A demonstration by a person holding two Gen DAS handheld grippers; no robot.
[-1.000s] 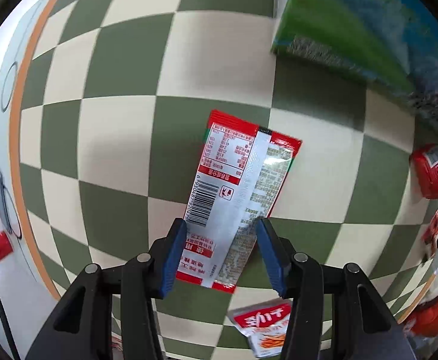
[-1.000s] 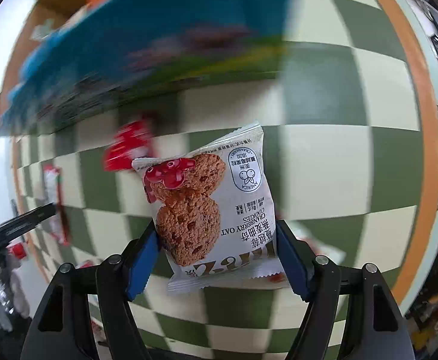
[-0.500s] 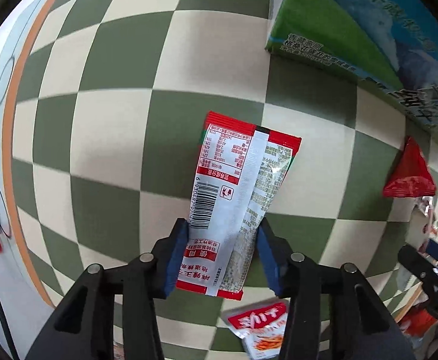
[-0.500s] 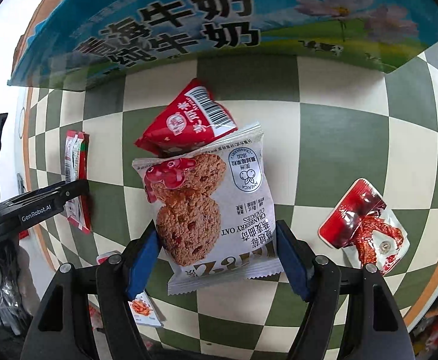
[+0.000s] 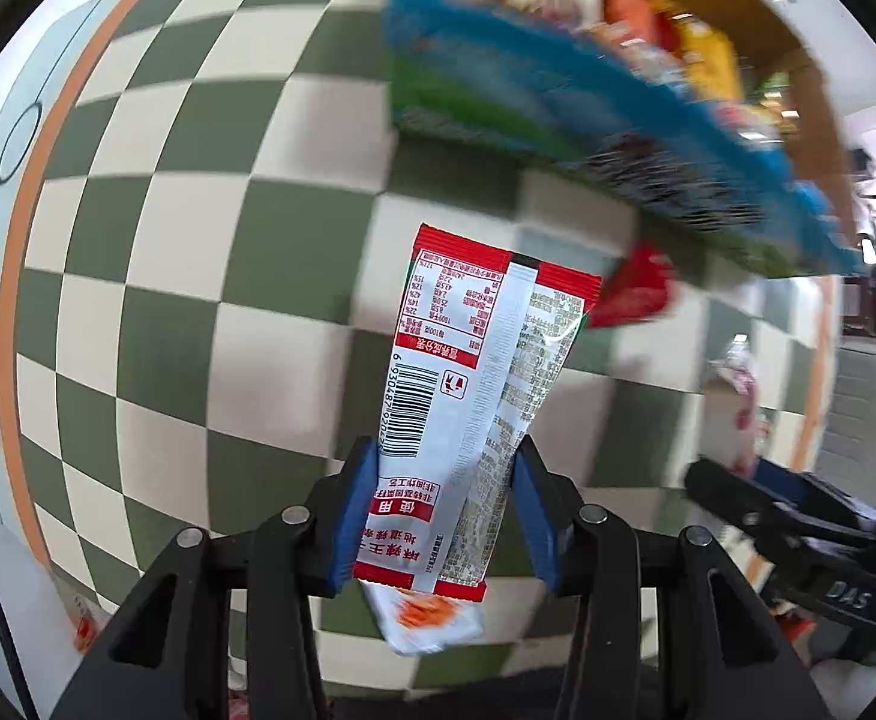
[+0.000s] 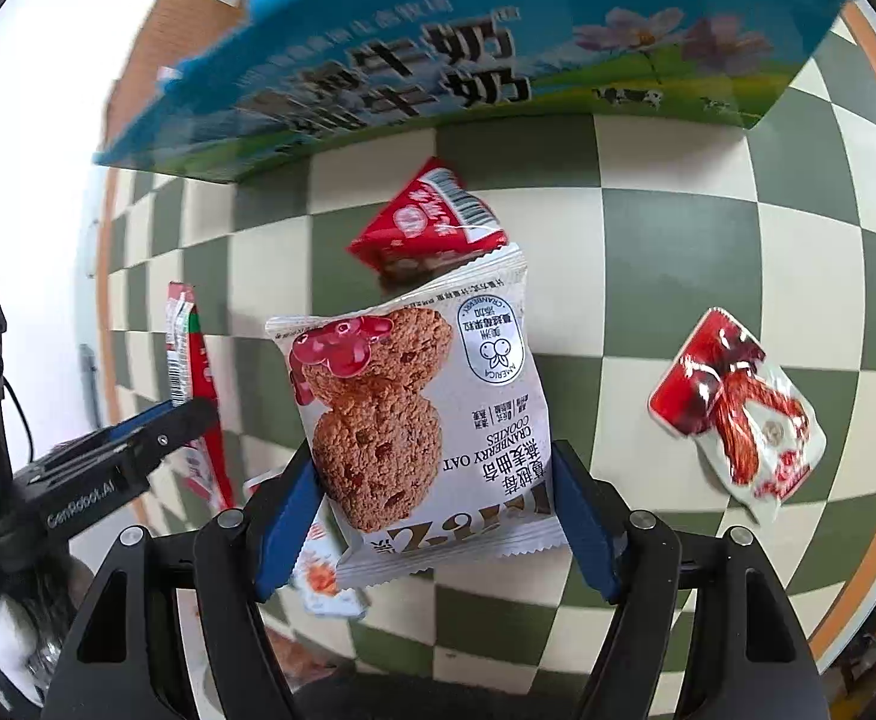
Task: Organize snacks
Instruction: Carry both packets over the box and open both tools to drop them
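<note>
Our red sachet [image 5: 468, 396] hangs clear of the checked bench [image 5: 156, 252], pinched low down between the left tongs [image 5: 447, 516], so most of it sticks out past the tips. We grip it by the end, likely to drop it cleanly into the box [image 5: 558, 102] ahead. The cookie pack [image 6: 420, 420] sits clamped across its width in the right tongs [image 6: 432, 516], also off the bench. A red triangle pack [image 6: 432, 222] and a chicken-foot pack [image 6: 738, 414] lie loose below.
</note>
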